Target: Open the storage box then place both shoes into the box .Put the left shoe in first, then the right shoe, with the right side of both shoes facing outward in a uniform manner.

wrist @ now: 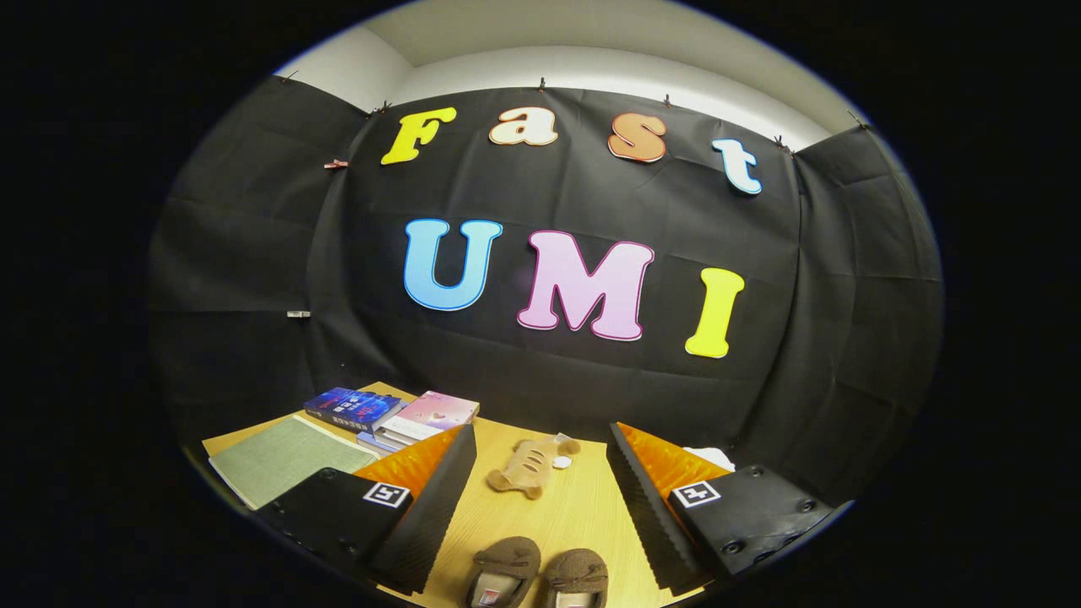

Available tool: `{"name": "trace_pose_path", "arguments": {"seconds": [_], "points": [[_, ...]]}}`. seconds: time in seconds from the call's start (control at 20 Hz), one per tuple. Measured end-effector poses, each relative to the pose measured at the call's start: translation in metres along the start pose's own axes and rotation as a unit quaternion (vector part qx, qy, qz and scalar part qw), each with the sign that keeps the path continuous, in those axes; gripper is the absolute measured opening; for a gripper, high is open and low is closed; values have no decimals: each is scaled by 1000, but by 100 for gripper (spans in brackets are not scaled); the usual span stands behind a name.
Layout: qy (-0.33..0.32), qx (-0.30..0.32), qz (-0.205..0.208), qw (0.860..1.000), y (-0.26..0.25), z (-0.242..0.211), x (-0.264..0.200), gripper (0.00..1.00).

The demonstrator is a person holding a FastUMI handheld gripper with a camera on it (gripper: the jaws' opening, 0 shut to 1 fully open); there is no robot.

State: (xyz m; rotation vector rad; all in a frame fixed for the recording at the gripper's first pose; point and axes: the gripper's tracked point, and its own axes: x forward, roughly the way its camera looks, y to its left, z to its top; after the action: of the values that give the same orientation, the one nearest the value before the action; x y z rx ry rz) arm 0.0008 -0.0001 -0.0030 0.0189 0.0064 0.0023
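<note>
- Gripper view looks forward over a wooden table (574, 515) toward the black cloth wall of the booth.
- The gripper (540, 507) hangs above the table with its two fingers spread wide apart; it is released and grasps nothing.
- The left finger (426, 515) and the right finger each carry a small square marker (387, 494) on the block behind them.
- Two brown shoes lie side by side on the near part of the table, between the fingers and below their tips.
- The left-hand shoe (504, 570) and the right-hand shoe (577, 578) sit just beside each other, toes pointing away toward the wall, openings toward the near edge; their heels are cut off from sight.
- Whether the two shoes touch I cannot tell.
- A tan plush toy (528, 467) lies on the table beyond the shoes, ahead of the gap between the fingers, with a small white round thing (562, 462) just at its right side.
- Far left on the table, a few books (393, 414) lie in a loose pile, the blue one leftmost and a pink one to its right.
- A green mat (283, 460) lies flat near the books, on the left, partly behind the left finger.
- Something white (708, 457) peeks out behind the right finger; what it is cannot be told.
</note>
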Motion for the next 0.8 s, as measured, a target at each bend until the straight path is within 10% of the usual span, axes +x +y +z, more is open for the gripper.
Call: {"name": "trace_pose_path", "arguments": {"seconds": [0.8], "points": [[0,1,-5,1000,-3,0,3,96]]}}
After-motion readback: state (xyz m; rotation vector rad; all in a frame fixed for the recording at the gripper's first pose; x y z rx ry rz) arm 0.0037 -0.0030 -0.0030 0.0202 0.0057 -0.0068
